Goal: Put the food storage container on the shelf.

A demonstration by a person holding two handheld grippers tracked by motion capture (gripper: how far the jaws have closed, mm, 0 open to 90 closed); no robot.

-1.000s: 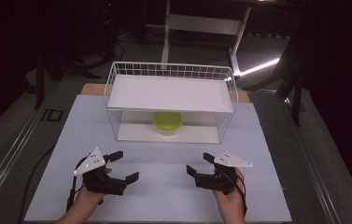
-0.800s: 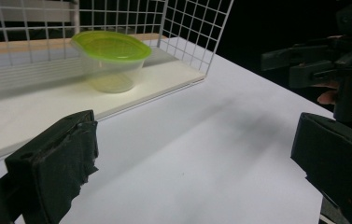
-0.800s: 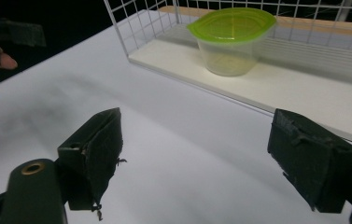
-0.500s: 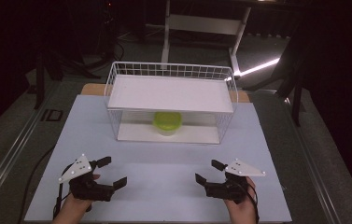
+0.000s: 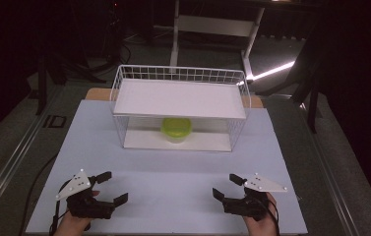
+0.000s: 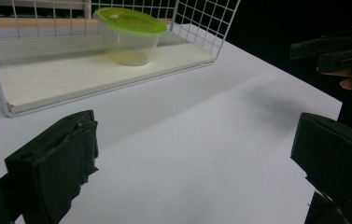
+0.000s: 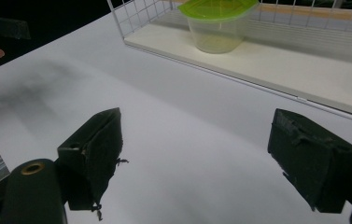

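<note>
overhead forward-down, two low views, shared basket (image 5: 179, 103)

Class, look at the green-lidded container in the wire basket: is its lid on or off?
On. The green lid sits flat across the clear container's rim, covering it, inside the wire basket.

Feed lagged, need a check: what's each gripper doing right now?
Left gripper: open, holding nothing.
Right gripper: open, holding nothing.

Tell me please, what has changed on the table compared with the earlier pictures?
Both hands drew back toward the person's edge of the table. The left gripper and the right gripper now sit lower in the high view, farther from the wire rack. Both are open and empty, as before. The green-lidded container stayed on the rack's lower shelf.
</note>
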